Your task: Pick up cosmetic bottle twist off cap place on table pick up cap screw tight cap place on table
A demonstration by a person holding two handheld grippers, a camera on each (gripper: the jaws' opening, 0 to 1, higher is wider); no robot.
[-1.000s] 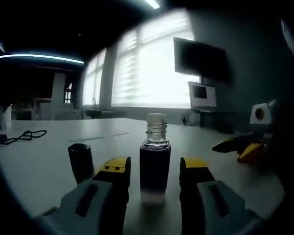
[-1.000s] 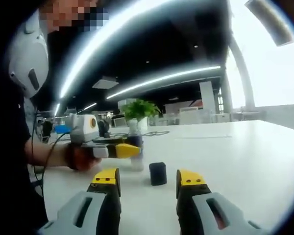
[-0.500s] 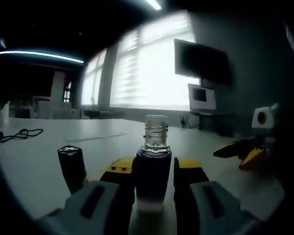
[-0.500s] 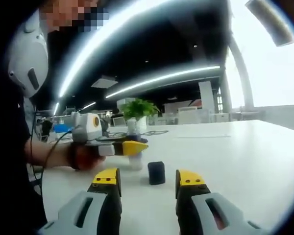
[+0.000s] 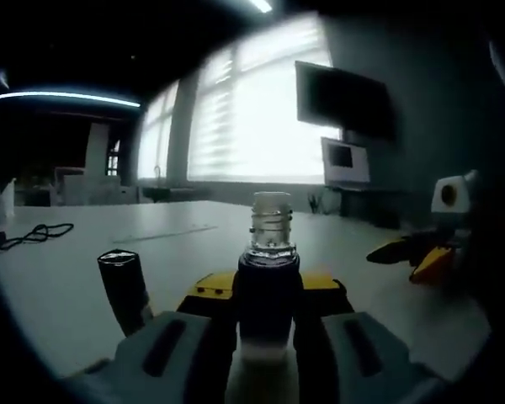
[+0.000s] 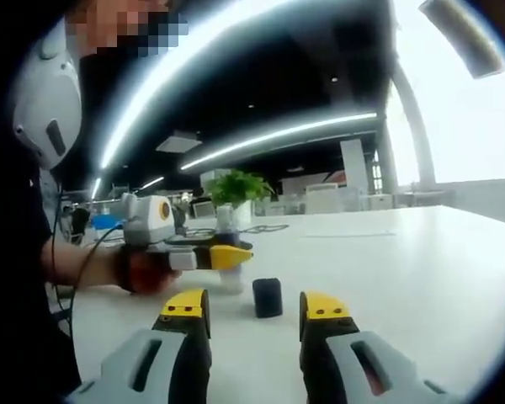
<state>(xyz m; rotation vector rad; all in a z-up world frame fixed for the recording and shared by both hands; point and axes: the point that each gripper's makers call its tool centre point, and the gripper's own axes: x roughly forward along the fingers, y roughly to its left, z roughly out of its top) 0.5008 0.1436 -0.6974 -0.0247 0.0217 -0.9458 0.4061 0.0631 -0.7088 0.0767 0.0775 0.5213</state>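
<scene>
A dark cosmetic bottle with a bare clear threaded neck stands between the yellow-tipped jaws of my left gripper, which is shut on its body. Its black cap stands on the white table just left of the bottle. In the right gripper view the cap sits a short way beyond my right gripper, which is open with nothing between its jaws. The left gripper comes in from the left there, held by a hand, closed around the bottle.
A black cable lies on the table at far left. A dark screen hangs on the wall by bright windows. A potted plant stands beyond the bottle. The person's arm reaches in from the left.
My left gripper's jaws have closed from wide apart onto the bottle's body. The right gripper has stayed open and nearly still behind the cap.
</scene>
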